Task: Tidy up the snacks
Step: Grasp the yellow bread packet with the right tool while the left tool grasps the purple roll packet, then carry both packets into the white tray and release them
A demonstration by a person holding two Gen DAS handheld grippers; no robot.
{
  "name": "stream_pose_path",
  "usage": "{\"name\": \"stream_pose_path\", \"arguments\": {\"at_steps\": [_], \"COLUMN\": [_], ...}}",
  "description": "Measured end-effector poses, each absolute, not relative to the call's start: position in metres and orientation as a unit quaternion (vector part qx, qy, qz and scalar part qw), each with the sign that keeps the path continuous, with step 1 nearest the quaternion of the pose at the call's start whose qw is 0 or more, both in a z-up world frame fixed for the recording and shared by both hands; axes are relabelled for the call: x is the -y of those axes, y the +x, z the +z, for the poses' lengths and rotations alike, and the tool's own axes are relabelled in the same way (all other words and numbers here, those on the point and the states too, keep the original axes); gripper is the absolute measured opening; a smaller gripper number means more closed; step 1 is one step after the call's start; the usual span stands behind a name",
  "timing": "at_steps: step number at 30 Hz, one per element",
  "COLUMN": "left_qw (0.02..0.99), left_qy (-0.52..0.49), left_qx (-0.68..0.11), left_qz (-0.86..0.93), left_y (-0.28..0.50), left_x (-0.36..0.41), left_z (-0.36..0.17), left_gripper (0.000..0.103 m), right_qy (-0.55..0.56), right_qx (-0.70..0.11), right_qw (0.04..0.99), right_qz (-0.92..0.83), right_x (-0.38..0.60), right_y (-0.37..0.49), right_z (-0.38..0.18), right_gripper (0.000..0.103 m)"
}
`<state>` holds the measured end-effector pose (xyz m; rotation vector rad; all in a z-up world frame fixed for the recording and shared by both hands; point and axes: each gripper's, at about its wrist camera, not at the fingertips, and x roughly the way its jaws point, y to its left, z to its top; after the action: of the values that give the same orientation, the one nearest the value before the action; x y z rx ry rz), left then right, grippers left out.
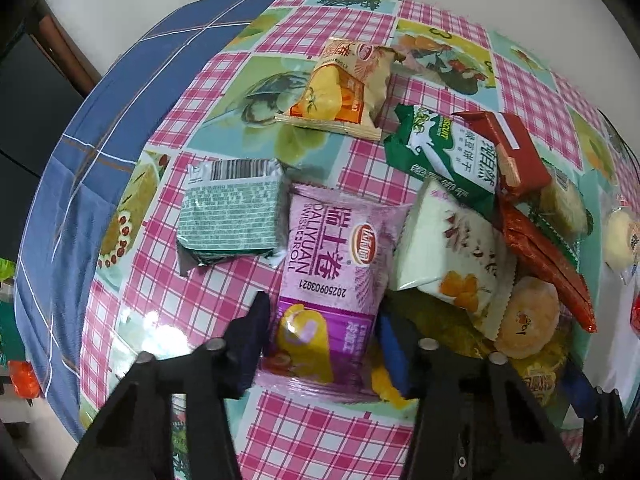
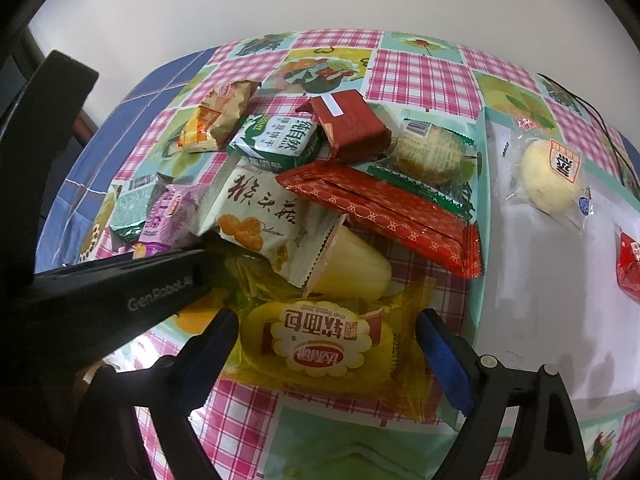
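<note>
My left gripper [image 1: 324, 336] points down at the table, shut on the lower end of a purple Swiss roll packet [image 1: 332, 264], with a pad pressing on each side of it. My right gripper [image 2: 332, 344] stands open around a yellow soft-bread packet [image 2: 320, 344]; its fingers [image 2: 224, 336] sit at the wrapper's edges. Behind both lies a loose pile of snacks: a white packet with orange balls [image 2: 256, 216], a yellow jelly cup [image 2: 352, 264], a long red packet [image 2: 384, 212], a green-white biscuit packet [image 2: 276, 140] and a dark red packet [image 2: 352, 124].
A green wafer packet [image 1: 232, 216] lies left of the purple one, and an orange packet [image 1: 344, 88] farther back. A white sheet [image 2: 540, 280] at the right holds a round bun [image 2: 552, 176] and a red packet [image 2: 630, 264]. Blue cloth [image 1: 80, 160] hangs over the table's left edge.
</note>
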<state>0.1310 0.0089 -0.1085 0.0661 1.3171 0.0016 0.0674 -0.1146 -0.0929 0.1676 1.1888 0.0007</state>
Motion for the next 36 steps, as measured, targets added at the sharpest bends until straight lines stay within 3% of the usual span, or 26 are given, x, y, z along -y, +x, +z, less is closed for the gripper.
{"name": "stream_pose_path", "arguments": {"at_steps": [10,36], "left_qw": [0.801,0.861], "left_qy": [0.002,-0.044], "left_qx": [-0.599,-0.507], "left_qz": [-0.003,0.005], "left_y": [0.128,0.103], "left_x": [-0.015,-0.034], "left_z": [-0.084,-0.003], "left_gripper": [0.04,0.04], "right_qy": [0.093,0.148], "right_qx": [-0.56,-0.518], "right_qw": [0.823,0.842], "right_qz": [0.006,0.011], "right_x": [0.117,0.133], "right_y": [0.065,0.05], "right_z": [-0.088,-0.03], "right_gripper": [0.078,0.075]}}
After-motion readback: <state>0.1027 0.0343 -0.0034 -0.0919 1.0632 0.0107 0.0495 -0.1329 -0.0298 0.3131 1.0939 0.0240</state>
